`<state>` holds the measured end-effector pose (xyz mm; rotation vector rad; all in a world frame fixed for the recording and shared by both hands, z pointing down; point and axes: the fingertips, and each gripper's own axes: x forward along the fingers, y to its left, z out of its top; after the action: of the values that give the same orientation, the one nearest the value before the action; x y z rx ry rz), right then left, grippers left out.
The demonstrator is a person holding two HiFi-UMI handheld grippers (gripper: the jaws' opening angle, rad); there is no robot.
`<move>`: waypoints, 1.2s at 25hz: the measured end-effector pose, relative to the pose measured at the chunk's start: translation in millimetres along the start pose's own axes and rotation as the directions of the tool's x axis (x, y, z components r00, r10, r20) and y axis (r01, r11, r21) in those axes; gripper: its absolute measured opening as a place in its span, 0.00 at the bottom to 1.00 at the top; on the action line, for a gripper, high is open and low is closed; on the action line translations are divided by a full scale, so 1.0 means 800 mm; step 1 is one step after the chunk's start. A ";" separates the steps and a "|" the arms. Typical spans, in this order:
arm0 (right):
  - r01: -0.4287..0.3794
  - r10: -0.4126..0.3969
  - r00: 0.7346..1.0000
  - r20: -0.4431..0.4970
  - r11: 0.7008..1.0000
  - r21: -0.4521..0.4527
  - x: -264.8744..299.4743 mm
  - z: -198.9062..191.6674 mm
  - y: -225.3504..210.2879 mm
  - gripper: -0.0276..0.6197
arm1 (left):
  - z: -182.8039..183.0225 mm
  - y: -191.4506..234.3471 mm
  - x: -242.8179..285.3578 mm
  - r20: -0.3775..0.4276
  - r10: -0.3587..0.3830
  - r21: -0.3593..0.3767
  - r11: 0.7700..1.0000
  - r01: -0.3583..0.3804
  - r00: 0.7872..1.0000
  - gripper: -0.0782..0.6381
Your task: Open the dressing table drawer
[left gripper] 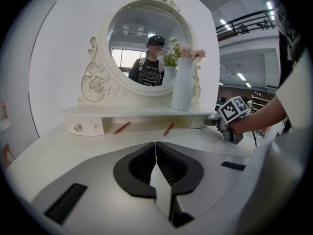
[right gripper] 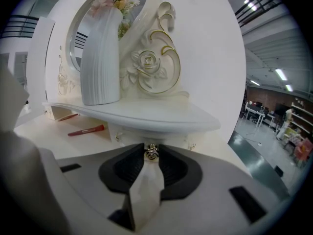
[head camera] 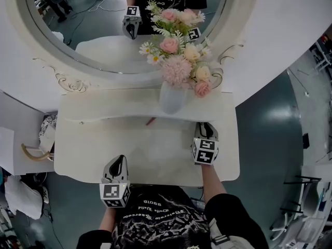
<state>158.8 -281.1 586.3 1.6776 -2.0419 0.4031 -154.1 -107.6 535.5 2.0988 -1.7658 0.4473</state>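
Note:
The white dressing table [head camera: 155, 152] carries a raised shelf [head camera: 104, 108] with a small drawer under each end. My right gripper [head camera: 206, 128] reaches under the shelf's right end. In the right gripper view its jaws [right gripper: 152, 157] are shut on the right drawer's small gold knob [right gripper: 152, 151], with the closed drawer front [right gripper: 146, 135] just behind it. My left gripper [head camera: 119, 161] hovers over the table's front edge, shut with nothing in it [left gripper: 156, 148]. The left drawer [left gripper: 84, 127] stands closed, far from either gripper.
A white vase [head camera: 172, 98] of pink flowers stands on the shelf right of centre, before the oval mirror [head camera: 104, 40]. Two red stick-like items [left gripper: 122, 127] [left gripper: 168, 129] lie under the shelf. A white side unit [head camera: 21, 139] adjoins the table's left.

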 end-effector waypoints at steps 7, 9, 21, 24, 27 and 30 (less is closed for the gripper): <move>0.000 0.000 1.000 -0.006 1.000 -0.005 -0.002 -0.002 0.000 0.20 | -0.004 0.000 -0.001 0.002 0.012 -0.022 1.000 -0.012 1.000 0.13; -0.001 0.001 1.000 -0.008 1.000 -0.006 -0.004 -0.003 0.000 0.20 | -0.004 -0.002 -0.002 0.003 0.009 -0.022 1.000 -0.009 1.000 0.13; -0.004 0.004 1.000 -0.009 1.000 -0.008 -0.006 -0.005 0.000 0.20 | -0.008 -0.004 -0.004 0.002 0.010 -0.023 1.000 -0.010 1.000 0.13; -0.006 0.006 1.000 -0.011 1.000 -0.010 -0.006 -0.006 0.000 0.20 | -0.010 -0.004 -0.005 0.000 0.011 -0.021 1.000 -0.011 1.000 0.13; -0.001 0.001 1.000 -0.012 1.000 -0.011 -0.006 -0.006 -0.001 0.20 | -0.010 -0.003 -0.006 0.002 0.013 -0.021 1.000 -0.012 1.000 0.13; 0.002 -0.002 1.000 -0.011 1.000 -0.010 -0.008 -0.006 0.000 0.20 | -0.010 -0.001 -0.007 0.002 0.015 -0.022 1.000 -0.015 1.000 0.13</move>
<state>160.8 -273.2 587.3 1.6673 -2.0310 0.4007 -154.2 -98.9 540.2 2.0732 -1.7801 0.4281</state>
